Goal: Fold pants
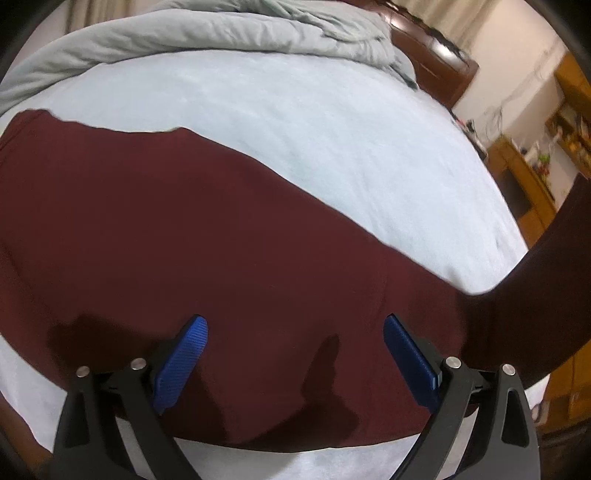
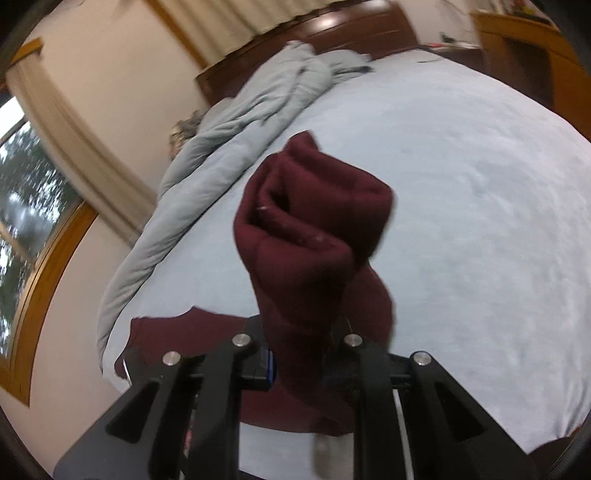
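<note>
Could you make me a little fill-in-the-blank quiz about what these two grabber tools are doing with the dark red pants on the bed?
1. The right gripper is shut on a bunched end of the ____ pants.
2. The left gripper hovers over the pants with its blue fingers ____.
3. The pants lie on a pale blue ____.
4. Along the bed's far side sits a rumpled grey ____.

Missing words: maroon; open; bed; comforter
</note>
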The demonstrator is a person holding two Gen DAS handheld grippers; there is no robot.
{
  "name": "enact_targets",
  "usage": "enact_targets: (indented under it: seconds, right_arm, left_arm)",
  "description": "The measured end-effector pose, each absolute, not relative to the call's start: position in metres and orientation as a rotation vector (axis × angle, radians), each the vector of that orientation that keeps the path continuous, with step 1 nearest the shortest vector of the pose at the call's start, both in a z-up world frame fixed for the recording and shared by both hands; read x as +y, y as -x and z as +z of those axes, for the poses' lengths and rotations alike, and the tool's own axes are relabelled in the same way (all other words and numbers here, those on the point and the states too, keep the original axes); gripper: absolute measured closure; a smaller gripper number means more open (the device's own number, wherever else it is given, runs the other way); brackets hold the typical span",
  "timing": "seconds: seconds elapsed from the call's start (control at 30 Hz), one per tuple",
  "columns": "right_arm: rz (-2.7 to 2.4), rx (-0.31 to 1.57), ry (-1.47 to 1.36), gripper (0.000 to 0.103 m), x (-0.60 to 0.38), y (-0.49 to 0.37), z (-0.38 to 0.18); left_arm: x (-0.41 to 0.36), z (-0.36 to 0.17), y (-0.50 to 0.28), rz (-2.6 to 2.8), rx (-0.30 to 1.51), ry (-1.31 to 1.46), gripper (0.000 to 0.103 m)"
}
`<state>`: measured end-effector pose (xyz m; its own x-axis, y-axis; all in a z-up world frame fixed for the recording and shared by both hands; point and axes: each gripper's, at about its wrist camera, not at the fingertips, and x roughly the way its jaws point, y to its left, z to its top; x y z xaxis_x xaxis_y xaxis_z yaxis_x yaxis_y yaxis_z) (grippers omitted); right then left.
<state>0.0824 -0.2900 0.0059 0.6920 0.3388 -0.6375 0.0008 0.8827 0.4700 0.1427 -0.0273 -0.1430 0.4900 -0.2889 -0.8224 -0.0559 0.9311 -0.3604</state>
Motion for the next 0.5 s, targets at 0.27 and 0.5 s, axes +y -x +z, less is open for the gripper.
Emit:
enact_targets:
  seconds: [0.27,0.5]
  right_arm:
    - [0.283,0.829,-0.391,0.088,-0.226,-0.11,0.001]
    - [0.357,0.902,-0.332,0.087,-0.169,-0.129,-0.031]
  left_arm:
    - [0.022,-0.141,-0.132,0.027,1.018,0.433,0.006]
    - [0.041,-0.128,-0.128,0.077,0.94,0.507,0.006]
